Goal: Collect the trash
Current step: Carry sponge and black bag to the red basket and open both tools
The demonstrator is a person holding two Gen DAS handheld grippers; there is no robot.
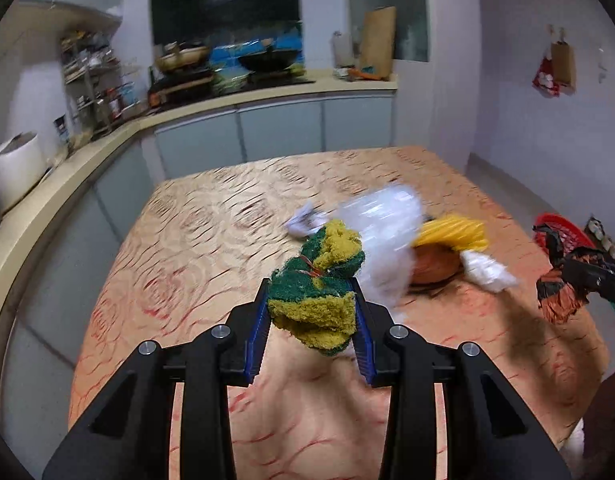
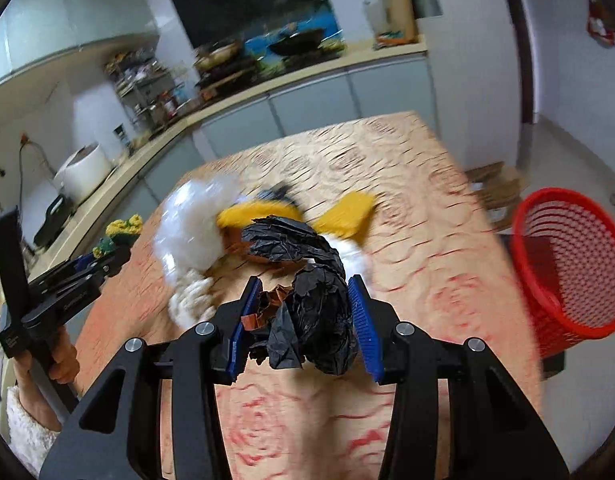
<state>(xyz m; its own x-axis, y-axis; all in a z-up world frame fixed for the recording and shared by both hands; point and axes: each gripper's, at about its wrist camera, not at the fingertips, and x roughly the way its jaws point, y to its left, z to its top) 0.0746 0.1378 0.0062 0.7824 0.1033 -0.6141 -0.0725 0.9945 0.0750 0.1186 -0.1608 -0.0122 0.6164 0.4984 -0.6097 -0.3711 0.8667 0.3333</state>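
A: What do the grippers hold?
B: The left gripper (image 1: 312,312), angled downward, clamps a green-yellow scouring pad (image 1: 319,280); the right gripper (image 2: 305,320) pinches crumpled black paper (image 2: 307,300) above the table (image 2: 427,240).
A: Any writing?
B: None legible. The red basket (image 2: 567,260) stands right of the table.

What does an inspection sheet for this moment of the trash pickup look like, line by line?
Surface: table under an orange patterned cloth; pictures are motion-blurred.
Job's things: green and yellow scrubber and crumpled black wrapper are both lifted; red mesh basket stands beside the table's right edge.
Clutter: clear plastic bag, yellow item, white crumpled pieces and a brown object in a pile mid-table.
Grippers: left gripper shut on the scrubber; right gripper shut on the wrapper.
Cables: cords hang on the wall at left.
Surroundings: kitchen counter with wok, rice cooker, spice rack.
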